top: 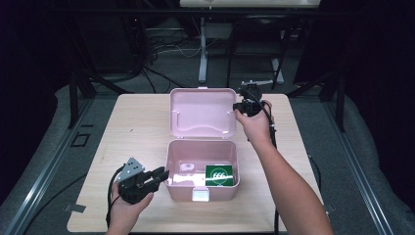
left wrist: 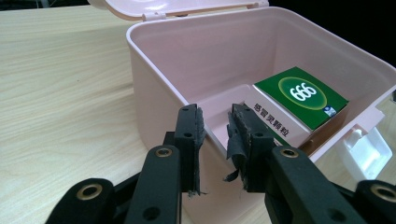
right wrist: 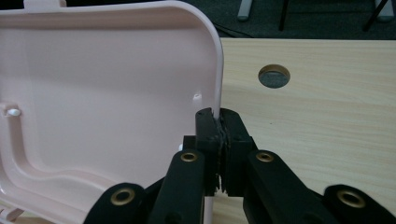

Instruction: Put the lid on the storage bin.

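A pink plastic box point(top: 182, 192) stands open on the table, its lid point(top: 203, 112) tipped back behind it. Inside, at the right, lies a green carton point(top: 218, 175) marked 666. My left gripper point(top: 164, 174) sits at the box's front left corner. In the left gripper view its jaws point(left wrist: 215, 112) straddle the box wall point(left wrist: 154, 79) and press on it, with the carton point(left wrist: 299, 95) beyond. My right gripper point(top: 238, 105) is at the lid's right edge. In the right gripper view it point(right wrist: 218, 114) is shut on the rim of the lid point(right wrist: 93, 84).
The box has a white latch point(top: 199, 195) on its front wall. The wooden table point(top: 137, 127) has a round hole point(right wrist: 274, 76) near its far right. Chair and desk legs and cables stand on the floor behind the table.
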Motion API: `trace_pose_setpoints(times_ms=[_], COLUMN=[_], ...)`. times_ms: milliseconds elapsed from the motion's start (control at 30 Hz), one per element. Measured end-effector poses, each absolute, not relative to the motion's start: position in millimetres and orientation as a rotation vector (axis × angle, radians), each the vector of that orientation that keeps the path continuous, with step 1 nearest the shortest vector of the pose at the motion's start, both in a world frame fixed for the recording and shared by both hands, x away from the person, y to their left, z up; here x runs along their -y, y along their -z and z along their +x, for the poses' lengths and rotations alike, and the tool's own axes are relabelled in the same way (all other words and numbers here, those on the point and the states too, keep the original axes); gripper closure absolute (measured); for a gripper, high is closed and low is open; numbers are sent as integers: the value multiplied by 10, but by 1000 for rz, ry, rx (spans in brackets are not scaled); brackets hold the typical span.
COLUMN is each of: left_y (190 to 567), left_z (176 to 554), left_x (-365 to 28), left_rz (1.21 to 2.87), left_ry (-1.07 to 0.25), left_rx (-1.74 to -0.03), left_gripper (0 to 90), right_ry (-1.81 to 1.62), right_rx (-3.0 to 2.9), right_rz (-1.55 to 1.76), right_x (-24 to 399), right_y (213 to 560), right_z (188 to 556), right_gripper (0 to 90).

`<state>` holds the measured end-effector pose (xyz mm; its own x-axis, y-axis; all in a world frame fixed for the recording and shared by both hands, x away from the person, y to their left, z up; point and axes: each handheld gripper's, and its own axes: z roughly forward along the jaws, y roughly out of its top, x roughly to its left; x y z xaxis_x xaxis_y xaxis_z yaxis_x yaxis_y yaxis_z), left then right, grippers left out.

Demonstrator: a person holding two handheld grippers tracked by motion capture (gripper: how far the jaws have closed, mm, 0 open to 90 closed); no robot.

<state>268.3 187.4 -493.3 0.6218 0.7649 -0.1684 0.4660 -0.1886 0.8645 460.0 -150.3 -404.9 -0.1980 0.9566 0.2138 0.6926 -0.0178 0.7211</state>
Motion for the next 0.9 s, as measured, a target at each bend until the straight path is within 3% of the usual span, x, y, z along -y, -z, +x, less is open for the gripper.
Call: trace_pose_setpoints(times_ms=[900], left_y=[4943], left_z=[2689], left_x=[-1871], left_rz=[1818], left_ry=[-365], left_rx=[-993], left_gripper=[731], right_ry=[-1156], right_rx=[-1901], right_rz=[1514], right_x=[1541], right_y=[3904], right_z=[4139], right_gripper=[876])
